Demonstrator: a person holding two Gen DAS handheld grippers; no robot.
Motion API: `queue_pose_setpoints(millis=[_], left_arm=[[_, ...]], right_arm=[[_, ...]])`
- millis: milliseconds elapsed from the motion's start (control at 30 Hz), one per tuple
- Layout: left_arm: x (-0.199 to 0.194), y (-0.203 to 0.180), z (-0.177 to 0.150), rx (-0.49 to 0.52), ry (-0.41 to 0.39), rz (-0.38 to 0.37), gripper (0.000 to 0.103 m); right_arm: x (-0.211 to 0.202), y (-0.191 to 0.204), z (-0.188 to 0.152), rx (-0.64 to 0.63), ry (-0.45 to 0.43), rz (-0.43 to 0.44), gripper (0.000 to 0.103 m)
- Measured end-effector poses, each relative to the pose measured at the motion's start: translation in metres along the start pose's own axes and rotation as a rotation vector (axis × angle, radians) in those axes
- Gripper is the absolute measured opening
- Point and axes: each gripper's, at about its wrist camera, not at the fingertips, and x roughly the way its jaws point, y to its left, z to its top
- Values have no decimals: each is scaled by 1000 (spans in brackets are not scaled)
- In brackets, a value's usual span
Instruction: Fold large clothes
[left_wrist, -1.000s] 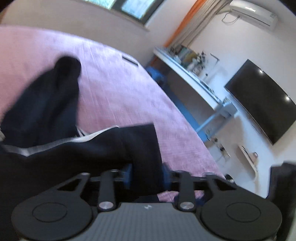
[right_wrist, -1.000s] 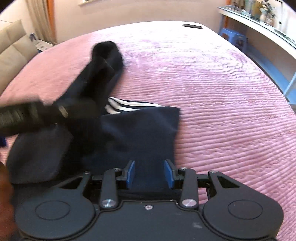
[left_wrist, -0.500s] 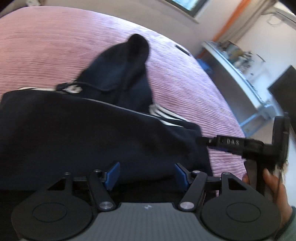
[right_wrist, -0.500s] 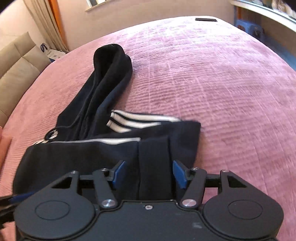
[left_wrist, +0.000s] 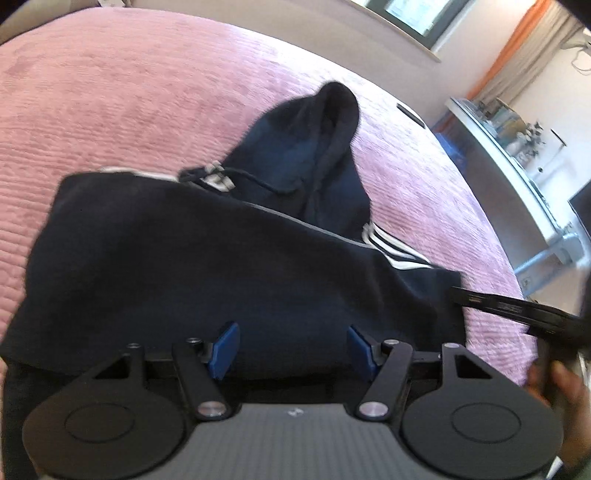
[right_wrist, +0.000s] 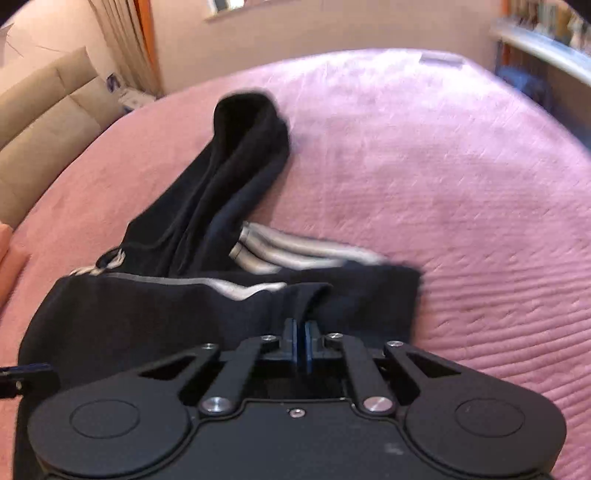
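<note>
A dark navy hoodie (left_wrist: 207, 258) with white stripes lies partly folded on the pink bedspread (left_wrist: 110, 92); its hood (left_wrist: 317, 147) points away from me. My left gripper (left_wrist: 291, 349) is open, its blue pads spread just over the near edge of the hoodie. In the right wrist view the hoodie (right_wrist: 184, 314) shows white sleeve stripes (right_wrist: 295, 254). My right gripper (right_wrist: 299, 341) has its pads pressed together at the hoodie's near edge; whether cloth sits between them is hidden. The right gripper also shows in the left wrist view (left_wrist: 517, 306) at the hoodie's right side.
The pink bed (right_wrist: 443, 166) stretches far and right. A beige sofa (right_wrist: 48, 125) stands at the left. A long white desk (left_wrist: 517, 162) with small items runs along the right wall. A small dark flat object (left_wrist: 410, 112) lies on the bed's far side.
My left gripper let go of the hoodie fold and opened wide. My right gripper went from open to shut at the hoodie's near edge. The garment now lies flatter.
</note>
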Motion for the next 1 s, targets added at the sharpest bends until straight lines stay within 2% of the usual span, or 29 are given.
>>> queue_pose_setpoints(millis=[100, 167, 200, 267, 367, 400, 433, 500, 533, 567, 633, 667, 733, 800, 833, 900, 933, 967, 1000], left_arm=[[-4, 11, 12, 2, -24, 23, 66], [-2, 19, 19, 4, -29, 38, 66], [1, 24, 23, 0, -31, 48, 66], [9, 36, 28, -10, -28, 58, 66], [22, 52, 39, -24, -25, 86, 65], [23, 56, 43, -30, -29, 92, 64], [23, 60, 47, -34, -38, 87, 64], [19, 64, 56, -32, -65, 74, 65], [18, 66, 60, -27, -79, 81, 65], [18, 67, 64, -25, -89, 98, 66], [26, 76, 72, -38, -77, 134, 64], [33, 82, 75, -52, -58, 150, 63], [45, 93, 77, -61, -29, 181, 58], [55, 102, 78, -45, 5, 225, 53], [56, 105, 78, -38, 10, 223, 52], [51, 108, 81, -37, 7, 197, 54], [49, 109, 83, -42, 6, 185, 54], [46, 109, 85, -45, 3, 176, 55], [44, 109, 87, -48, -3, 168, 55]], right_arm=[[-29, -9, 9, 24, -61, -54, 5], [-30, -14, 8, 36, -52, -97, 4], [-25, -15, 6, 29, -41, -126, 4], [-2, -14, -3, -8, -12, -239, 4], [35, -19, -9, -27, 117, -331, 5], [35, -20, -6, -19, 133, -352, 6], [27, -18, -3, -17, 100, -352, 7], [1, -5, 6, -51, -6, -320, 18], [-8, 6, 12, -85, -43, -283, 30], [-10, 16, 15, -107, -48, -246, 37], [5, 34, 15, -130, 7, -155, 34], [17, 41, 12, -151, 43, -130, 26], [49, 48, 0, -192, 123, -149, 20], [76, 45, -8, -183, 240, -163, 19], [80, 44, -6, -182, 251, -158, 20], [73, 50, 14, -213, 223, -120, 20], [66, 53, 30, -228, 165, -90, 21], [64, 54, 44, -234, 120, -69, 30], [65, 56, 65, -236, 65, -50, 33]])
